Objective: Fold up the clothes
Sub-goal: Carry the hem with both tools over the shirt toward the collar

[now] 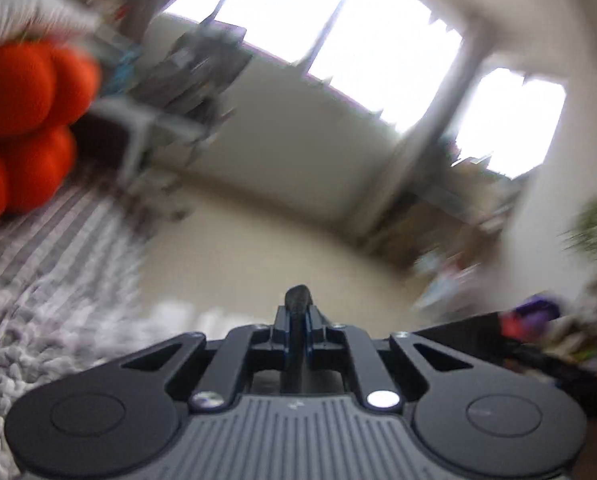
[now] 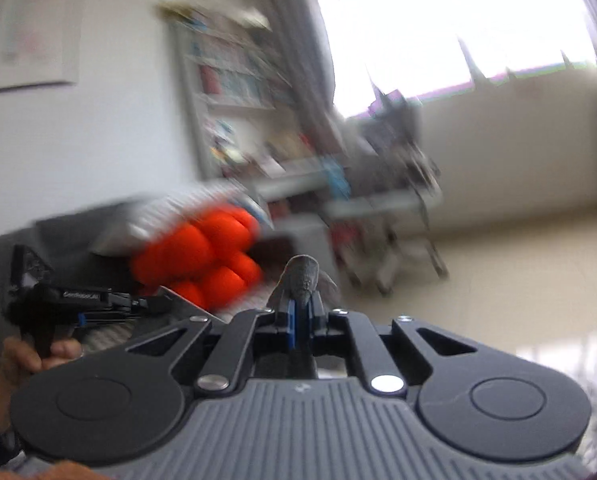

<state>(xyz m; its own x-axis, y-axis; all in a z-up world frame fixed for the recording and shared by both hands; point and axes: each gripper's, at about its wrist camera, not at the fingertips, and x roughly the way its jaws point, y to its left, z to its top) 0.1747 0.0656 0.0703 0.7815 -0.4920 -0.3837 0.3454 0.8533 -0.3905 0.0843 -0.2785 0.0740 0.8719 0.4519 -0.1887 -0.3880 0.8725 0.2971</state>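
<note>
Seen along the left tongs (image 1: 297,300), black tips pressed together with nothing visible between them, against a cream tiled floor (image 1: 258,248) and bright window panes (image 1: 378,48) smeared by motion. At far left of that view, a cluster of round orange foam balls (image 1: 26,120), a grey-and-white striped fabric (image 1: 30,12) bunched just above it and a striped grey-and-white textured covering (image 1: 38,280) spread below; too blurred to tell which, if either, is the garment. At right edge, a blurred green plant (image 1: 594,228). Shown only from the right wrist: the person's left hand (image 2: 26,364) gripping the other tool's black handle low at left, a tall white bookshelf (image 2: 234,72) packed with books, a pale poster (image 2: 30,36) on the white wall, and a dark grey sofa back (image 2: 58,232) behind the orange cluster. Right tongs (image 2: 303,276) likewise closed tip to tip, grey textured pads (image 2: 304,270) meeting, raised clear of any cloth.
</note>
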